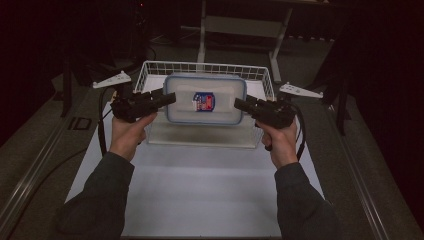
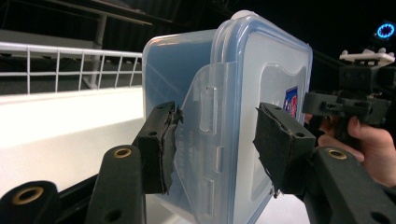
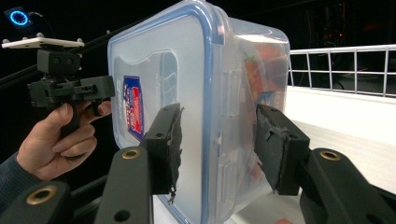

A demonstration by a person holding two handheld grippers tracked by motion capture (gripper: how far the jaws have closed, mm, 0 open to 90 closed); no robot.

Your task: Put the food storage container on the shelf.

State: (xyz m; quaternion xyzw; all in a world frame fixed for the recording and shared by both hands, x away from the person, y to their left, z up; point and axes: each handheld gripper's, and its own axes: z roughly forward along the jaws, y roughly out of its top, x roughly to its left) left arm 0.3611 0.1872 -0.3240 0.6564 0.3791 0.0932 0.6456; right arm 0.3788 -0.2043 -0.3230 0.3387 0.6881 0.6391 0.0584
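Two claws hold one clear plastic box with a blue-rimmed lid (image 1: pixel 205 99) above the white wire basket (image 1: pixel 150 67) at the desk's far edge. The left claw (image 1: pixel 170 98) and right claw (image 1: pixel 239 104) are each clamped on a side latch. The right gripper view shows reddish contents, blurred; the sticker (image 1: pixel 204 101) is unreadable.
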